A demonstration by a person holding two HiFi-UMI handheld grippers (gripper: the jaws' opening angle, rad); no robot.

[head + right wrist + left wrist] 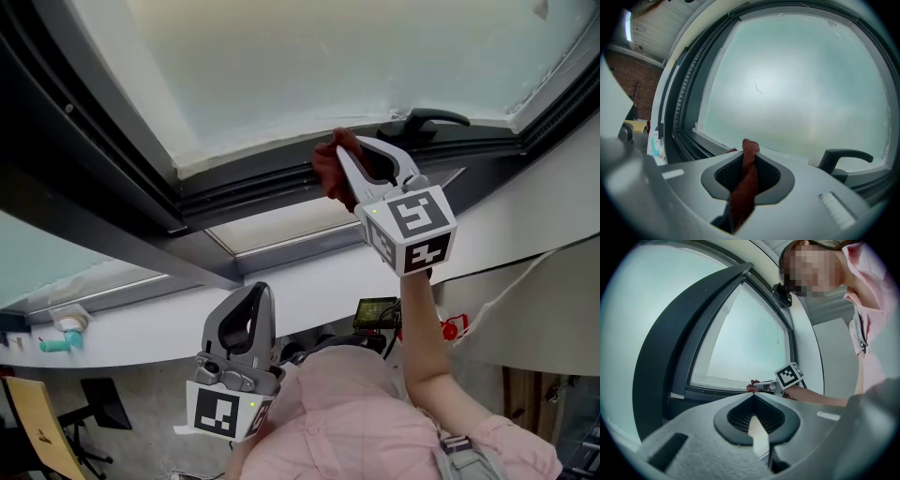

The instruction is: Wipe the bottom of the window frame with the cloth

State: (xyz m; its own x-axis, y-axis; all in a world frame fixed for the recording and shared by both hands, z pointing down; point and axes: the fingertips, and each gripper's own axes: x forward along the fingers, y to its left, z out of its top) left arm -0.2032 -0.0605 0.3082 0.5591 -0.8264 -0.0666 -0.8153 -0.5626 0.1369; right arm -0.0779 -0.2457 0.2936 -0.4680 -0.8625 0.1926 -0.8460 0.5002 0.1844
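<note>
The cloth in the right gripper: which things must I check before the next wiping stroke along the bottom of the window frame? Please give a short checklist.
1. Grip: ok. The right gripper is shut on the cloth.
2. Cloth at the bottom of the window frame: ok in the head view.
3. Firm contact there: cannot tell.
4. Path rightward: not ok; the window handle is close.
5. Is the left gripper out of the way: ok; shut, empty, low.
</note>
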